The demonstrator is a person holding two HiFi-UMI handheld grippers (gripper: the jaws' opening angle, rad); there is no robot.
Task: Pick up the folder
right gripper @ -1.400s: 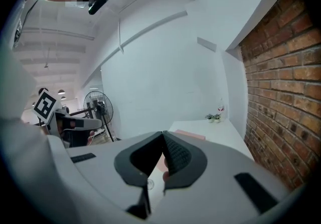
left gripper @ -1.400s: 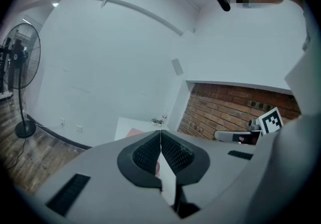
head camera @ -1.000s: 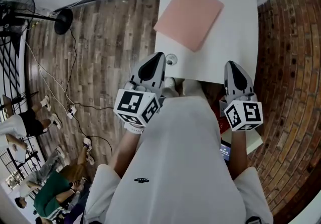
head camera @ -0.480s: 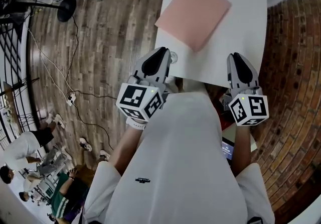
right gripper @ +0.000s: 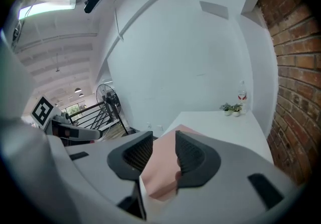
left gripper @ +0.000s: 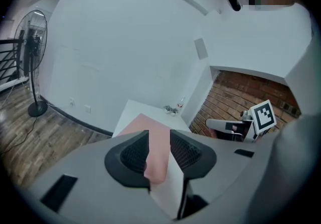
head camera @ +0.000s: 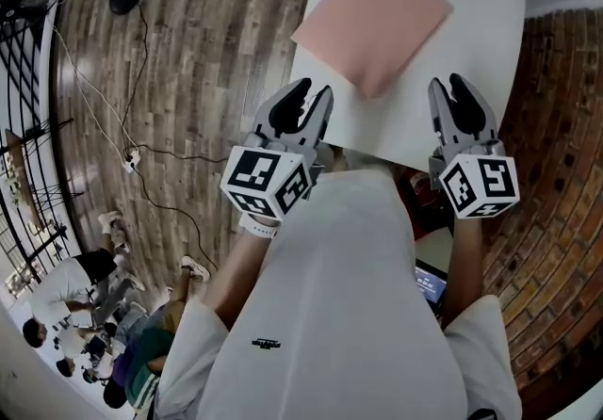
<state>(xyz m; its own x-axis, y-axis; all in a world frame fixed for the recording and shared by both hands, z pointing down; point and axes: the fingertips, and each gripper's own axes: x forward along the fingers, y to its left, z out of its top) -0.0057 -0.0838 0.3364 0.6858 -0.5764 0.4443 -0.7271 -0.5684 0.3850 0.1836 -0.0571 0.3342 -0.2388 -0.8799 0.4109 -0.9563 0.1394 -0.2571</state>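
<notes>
- Left gripper hovered at the white table's near-left corner, jaws opening with nothing between them.
- Right gripper hovered over the table's near edge, jaws likewise opening and empty.
- Pink folder lay flat and skewed on the table, ahead of both grippers, untouched.

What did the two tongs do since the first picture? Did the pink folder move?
The left tongs and right tongs moved forward to the near edge of the table, toward the folder. Their jaws were shut and are now opening, with nothing gripped. The folder lies flat on the table as before, untouched.
</notes>
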